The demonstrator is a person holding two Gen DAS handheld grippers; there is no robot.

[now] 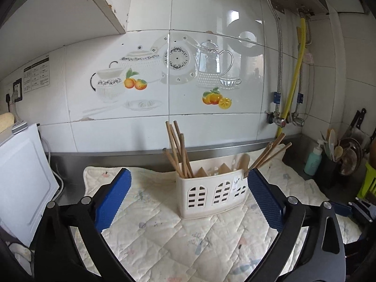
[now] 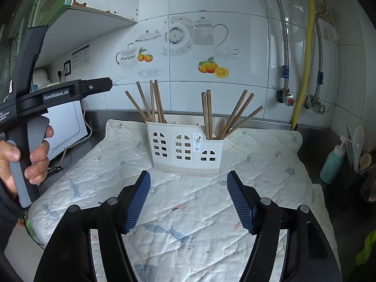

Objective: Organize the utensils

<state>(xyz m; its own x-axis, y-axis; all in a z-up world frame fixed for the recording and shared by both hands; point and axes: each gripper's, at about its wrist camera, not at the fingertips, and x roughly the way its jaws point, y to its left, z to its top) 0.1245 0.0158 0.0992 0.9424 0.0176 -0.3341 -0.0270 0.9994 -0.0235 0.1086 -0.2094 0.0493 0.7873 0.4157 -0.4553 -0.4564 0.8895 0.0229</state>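
A cream utensil holder (image 1: 211, 193) (image 2: 185, 146) with window-shaped cutouts stands upright on a quilted mat (image 1: 188, 239) (image 2: 188, 211). Several wooden chopsticks stand in its left compartment (image 1: 178, 150) (image 2: 151, 101) and several more in its right compartment (image 1: 270, 152) (image 2: 225, 115). My left gripper (image 1: 189, 183) is open and empty, with the holder just ahead between its blue pads. My right gripper (image 2: 189, 183) is open and empty, a little in front of the holder. The left gripper's body and the hand holding it show at the left of the right wrist view (image 2: 58, 94).
A white appliance (image 1: 21, 176) stands left of the mat. At the right are a teal pump bottle (image 1: 313, 159) (image 2: 332, 164) and a dark holder with spoons and knives (image 1: 338, 155). Tiled wall and pipes (image 2: 303, 75) lie behind.
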